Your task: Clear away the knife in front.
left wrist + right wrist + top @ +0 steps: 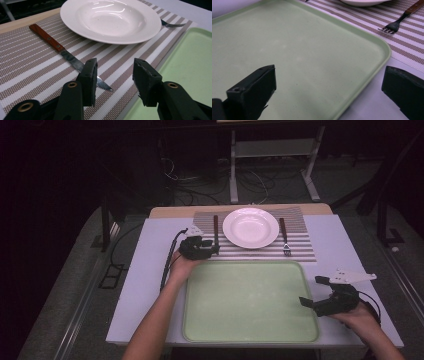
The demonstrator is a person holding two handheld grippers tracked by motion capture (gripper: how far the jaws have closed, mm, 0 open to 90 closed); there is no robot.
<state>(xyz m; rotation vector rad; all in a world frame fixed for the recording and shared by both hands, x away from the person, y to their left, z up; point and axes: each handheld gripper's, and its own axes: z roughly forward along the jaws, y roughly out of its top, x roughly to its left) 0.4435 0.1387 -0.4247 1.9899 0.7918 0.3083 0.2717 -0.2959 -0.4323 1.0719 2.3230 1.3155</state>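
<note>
Left hand-held gripper (115, 82) is hovering released over the knife (67, 56) tip; looks like a pickup: straddling the blade squarely, closing low. Right hand-held gripper (320, 292) is idling wide open beside the tray (250, 332).

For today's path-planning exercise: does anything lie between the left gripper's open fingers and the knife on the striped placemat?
Nothing visible does. The left gripper hangs open right over the knife tip; one of the fingers overlaps the blade in the left gripper view. The plate sits off to one side.

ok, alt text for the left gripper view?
Open left tongs hover over the serrated tip of a wooden-handled knife on a striped placemat. Behind it sits an empty white plate; a green tray lies at right.
</note>
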